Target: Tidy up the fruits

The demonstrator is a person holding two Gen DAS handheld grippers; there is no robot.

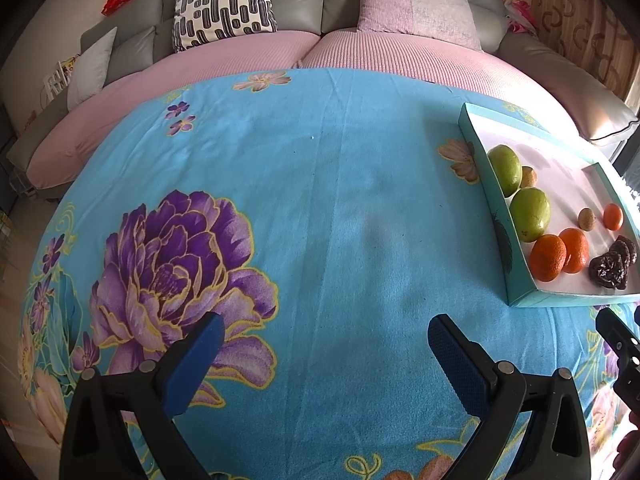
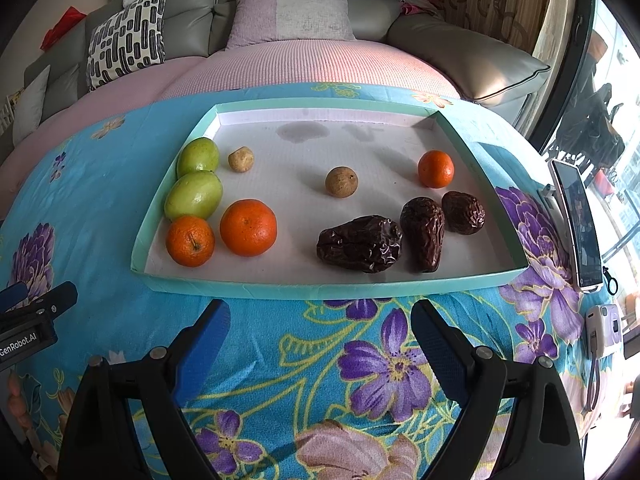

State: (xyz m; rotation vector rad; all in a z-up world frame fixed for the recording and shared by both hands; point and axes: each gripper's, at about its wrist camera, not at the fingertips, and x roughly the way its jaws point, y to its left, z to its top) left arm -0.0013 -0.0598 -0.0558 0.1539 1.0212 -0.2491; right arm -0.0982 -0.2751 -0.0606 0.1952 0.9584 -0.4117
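Nearest me, the right gripper (image 2: 320,344) hangs over the flowered cloth (image 2: 280,360) with its blue pads wide apart and nothing between them; the left gripper (image 1: 324,360) is the same, jaws spread and empty, over bare cloth well to the left. Just past the right gripper's tips sits the tray (image 2: 328,290), its near wall straight ahead at twelve o'clock. Inside, going back: at eleven o'clock two oranges (image 2: 248,227) lie side by side near the front left corner, and behind them two green fruits (image 2: 194,195) touch along the left wall. At one o'clock three dates (image 2: 360,243) cluster close together. Farther back, a brown nut (image 2: 341,182) sits alone mid-tray, a second pale nut (image 2: 241,159) lies beside the far green fruit, and a small orange (image 2: 436,169) sits apart at the right. By my reckoning the sorting is partly done: greens, dates and two oranges look grouped, while the stray orange and the two separated nuts seem left to gather. The tray's rear half is open floor, so there is room to slide things; the low walls are the main thing to clear. At two o'clock a phone (image 2: 578,224) stands just beside the tray's right wall, a snag for any wide swing. Beyond lies the sofa (image 2: 304,60).
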